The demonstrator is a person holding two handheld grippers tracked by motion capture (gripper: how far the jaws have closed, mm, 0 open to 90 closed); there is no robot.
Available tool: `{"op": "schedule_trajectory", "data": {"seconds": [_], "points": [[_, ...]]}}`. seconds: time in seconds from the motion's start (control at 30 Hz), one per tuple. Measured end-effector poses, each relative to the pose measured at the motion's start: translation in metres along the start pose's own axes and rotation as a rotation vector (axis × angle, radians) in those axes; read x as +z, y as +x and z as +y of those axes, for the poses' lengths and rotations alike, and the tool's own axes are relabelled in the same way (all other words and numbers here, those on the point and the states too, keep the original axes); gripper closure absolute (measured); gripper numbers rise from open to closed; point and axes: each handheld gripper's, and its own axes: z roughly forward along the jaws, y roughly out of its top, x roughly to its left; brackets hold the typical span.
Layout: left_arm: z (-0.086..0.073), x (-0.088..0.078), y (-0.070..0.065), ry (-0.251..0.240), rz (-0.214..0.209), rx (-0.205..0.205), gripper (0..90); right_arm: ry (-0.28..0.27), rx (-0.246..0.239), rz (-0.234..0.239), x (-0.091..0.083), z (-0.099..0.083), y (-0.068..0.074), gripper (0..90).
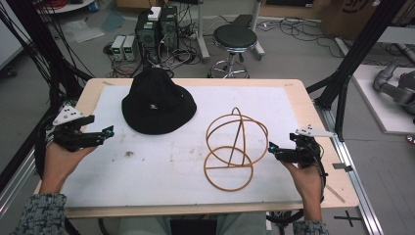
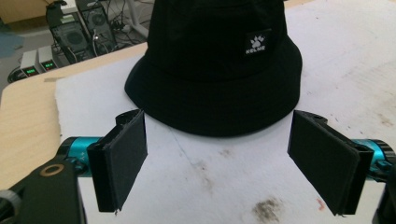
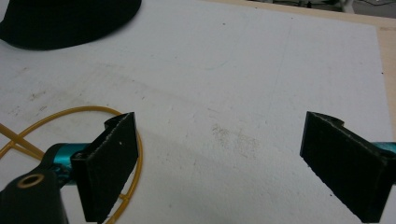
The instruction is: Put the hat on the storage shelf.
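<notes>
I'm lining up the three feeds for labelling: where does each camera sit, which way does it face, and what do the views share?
High view: above the person's side, looking forward and down on the table; both forearms, left gripper and right gripper enter from below.
Left gripper view: rides the left gripper, facing the black hat between open jaws.
Right gripper view: rides the right gripper, facing the white mat, wire stand by one jaw.
Shared: hat and mat in all; stand in the high and right gripper views.

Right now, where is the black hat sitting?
In the high view the black hat lies on the white mat, far-left of centre, left of the wire stand and just ahead of the open left tool.
</notes>
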Motion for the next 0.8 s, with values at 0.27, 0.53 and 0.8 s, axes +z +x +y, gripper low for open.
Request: {"op": "schedule_trajectory", "data": {"seconds": [0.27,0.53,0.8], "points": [[0.011,0.010,0.008,0.020,-0.004,0.013,20.1,-0.001,-0.009,0.000,-0.001,-0.002,0.003,11.3],[0.037,0.027,0.018,-0.024,-0.006,0.032,21.0,0.008,-0.009,-0.011,-0.006,-0.008,0.003,11.3],[0.061,0.047,0.018,-0.034,-0.036,0.028,20.7,0.012,-0.003,-0.010,-0.010,-0.015,0.004,11.3]]}}
